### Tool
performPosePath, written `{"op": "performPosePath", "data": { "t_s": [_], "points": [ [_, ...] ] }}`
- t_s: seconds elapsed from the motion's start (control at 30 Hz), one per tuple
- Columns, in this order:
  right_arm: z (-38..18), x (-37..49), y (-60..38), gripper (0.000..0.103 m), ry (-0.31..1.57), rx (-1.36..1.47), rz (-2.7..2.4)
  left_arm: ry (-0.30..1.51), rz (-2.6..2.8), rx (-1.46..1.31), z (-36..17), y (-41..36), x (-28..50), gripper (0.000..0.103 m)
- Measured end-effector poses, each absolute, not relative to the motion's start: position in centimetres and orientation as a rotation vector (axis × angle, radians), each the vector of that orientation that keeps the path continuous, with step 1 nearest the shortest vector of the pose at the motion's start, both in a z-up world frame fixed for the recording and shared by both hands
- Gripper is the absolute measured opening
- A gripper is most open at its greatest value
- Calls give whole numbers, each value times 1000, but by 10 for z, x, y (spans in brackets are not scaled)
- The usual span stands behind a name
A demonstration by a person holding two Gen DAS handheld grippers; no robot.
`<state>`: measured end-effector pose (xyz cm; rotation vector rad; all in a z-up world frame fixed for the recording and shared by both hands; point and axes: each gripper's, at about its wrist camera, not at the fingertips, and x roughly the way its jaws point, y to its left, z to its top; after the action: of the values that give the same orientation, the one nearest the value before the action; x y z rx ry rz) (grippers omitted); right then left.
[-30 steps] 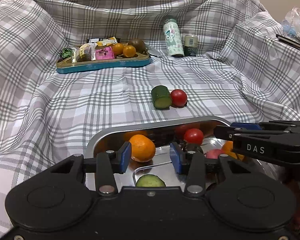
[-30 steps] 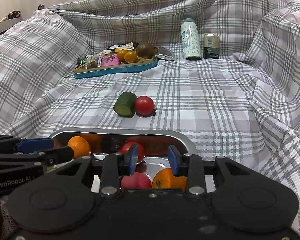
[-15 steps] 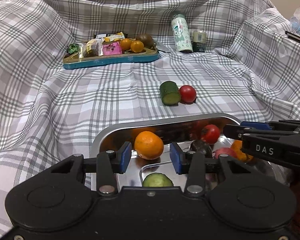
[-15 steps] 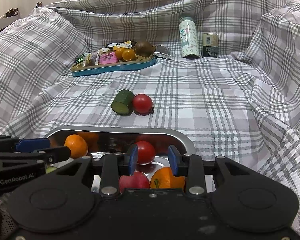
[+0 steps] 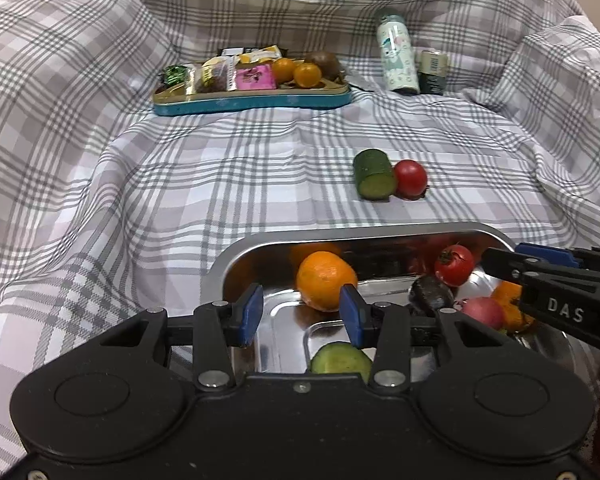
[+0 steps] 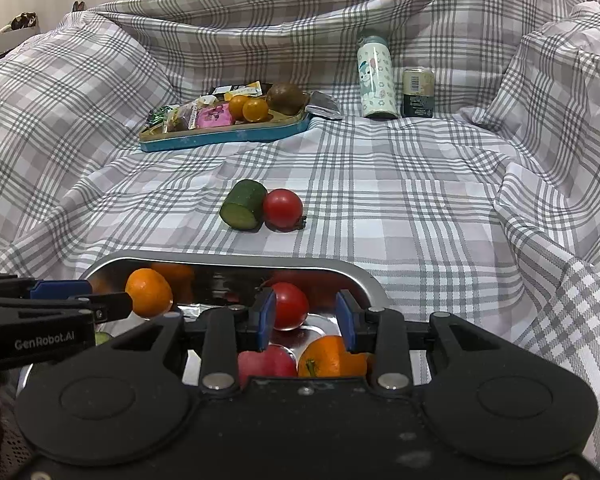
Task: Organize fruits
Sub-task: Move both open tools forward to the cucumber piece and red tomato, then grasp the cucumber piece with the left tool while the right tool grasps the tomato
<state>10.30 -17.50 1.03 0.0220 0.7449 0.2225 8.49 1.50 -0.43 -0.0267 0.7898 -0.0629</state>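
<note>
Both tools hover over the near metal tray [image 5: 380,234]: the left tool [image 5: 301,312] and right tool [image 6: 306,320] gape, holding nothing. An orange [image 5: 326,280] and tomato [image 6: 288,305] lie inside; farther off, a cucumber piece [image 6: 244,204] touches another tomato [image 6: 283,208].

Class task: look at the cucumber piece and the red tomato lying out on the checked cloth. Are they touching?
Touching. In the right wrist view the cucumber piece and the tomato meet with no cloth showing between them.

Cucumber slice [image 5: 340,360] half behind left gripper [image 5: 300,314]
</note>
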Motion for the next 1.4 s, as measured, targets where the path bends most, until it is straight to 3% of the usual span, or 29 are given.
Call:
{"op": "performPosePath", "data": {
  "t_s": [0.77,1.27,1.33,1.4],
  "points": [
    [34,182,-175,35,631,-56,212,736,-104,-21,27,-14,156,51],
    [23,197,-190,36,681,26,188,792,-122,29,9,-48,195,49],
    [22,197,-190,36,680,24,187,793,-98,33,6,-45,196,56],
    [22,198,-190,36,687,30,190,787,-94,14,6,-39,196,56]
  ]
}}
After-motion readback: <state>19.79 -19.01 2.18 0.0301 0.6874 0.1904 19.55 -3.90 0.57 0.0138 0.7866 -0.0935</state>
